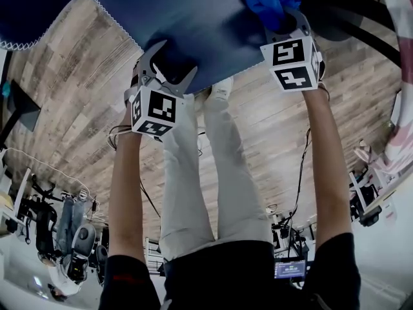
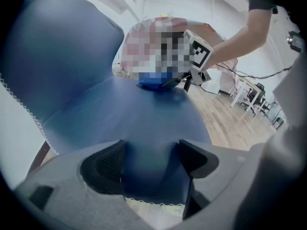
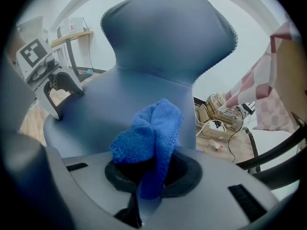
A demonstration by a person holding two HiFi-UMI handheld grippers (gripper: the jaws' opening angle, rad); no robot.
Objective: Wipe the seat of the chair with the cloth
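Note:
The chair's dark blue seat fills the top of the head view, and its backrest rises beyond it in the right gripper view. My right gripper is shut on a bunched blue cloth, which rests on the seat's right side. My left gripper stands open at the seat's front edge, with the padded edge lying between its jaws. The left gripper also shows at the seat's left rim in the right gripper view.
Pale wood floor lies under the chair. The person's legs in light trousers stand just in front of the seat. A pink checked fabric and a black chair base with cables sit to the right. Desks stand further off.

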